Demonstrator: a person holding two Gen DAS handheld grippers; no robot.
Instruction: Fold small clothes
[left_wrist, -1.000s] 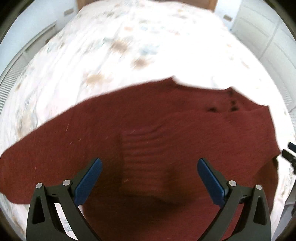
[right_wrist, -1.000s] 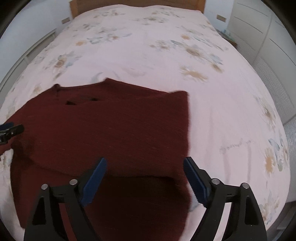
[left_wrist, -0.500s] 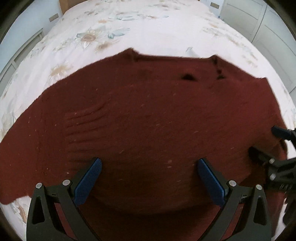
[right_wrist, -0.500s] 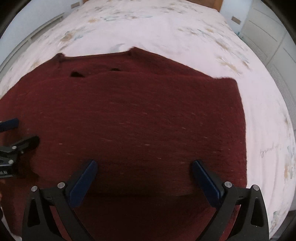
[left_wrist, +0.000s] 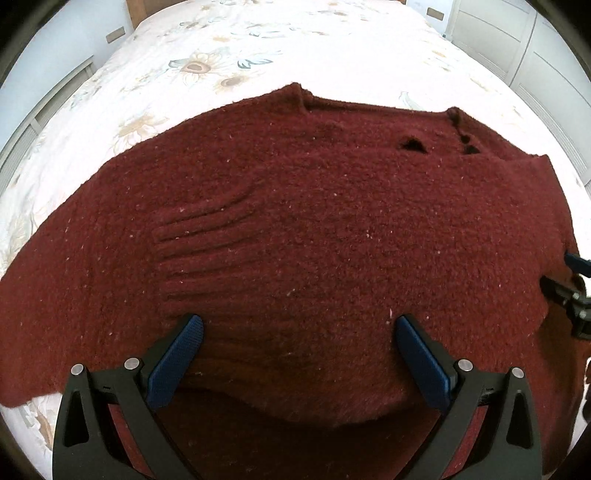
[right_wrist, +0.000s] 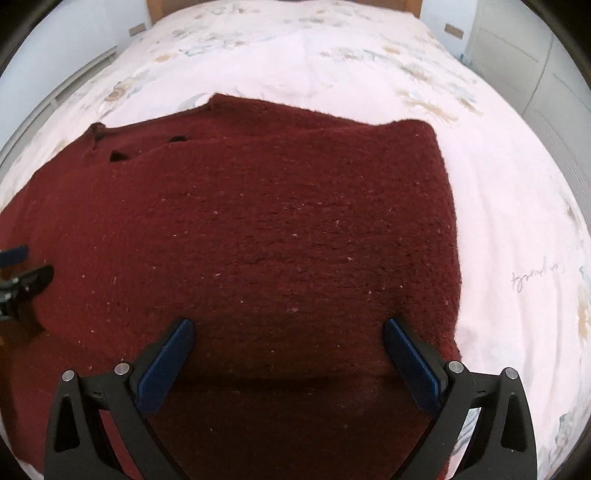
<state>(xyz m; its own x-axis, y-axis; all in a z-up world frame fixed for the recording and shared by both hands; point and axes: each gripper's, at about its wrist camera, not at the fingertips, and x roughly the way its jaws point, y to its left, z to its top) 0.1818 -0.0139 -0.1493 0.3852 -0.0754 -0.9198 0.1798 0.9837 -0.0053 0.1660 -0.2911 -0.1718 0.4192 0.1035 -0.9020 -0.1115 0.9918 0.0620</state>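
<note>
Both grippers have descended onto the dark red knitted sweater (left_wrist: 332, 229), jaws wide apart, empty. Risk: thick folded knit may slip, undoing the fold on the floral bed (right_wrist: 498, 177).

Sweater (left_wrist: 314, 240) flat on bed (left_wrist: 229, 48); left tongs (left_wrist: 295, 354), right tongs (right_wrist: 288, 354) above near hem, side by side.

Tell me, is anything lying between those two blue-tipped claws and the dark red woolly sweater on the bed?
Nothing visible does. The dark red knitted sweater lies spread on the flowered bedsheet with nothing on top of it. The left gripper and the right gripper both hang open directly over its near folded edge, with only air between.
</note>
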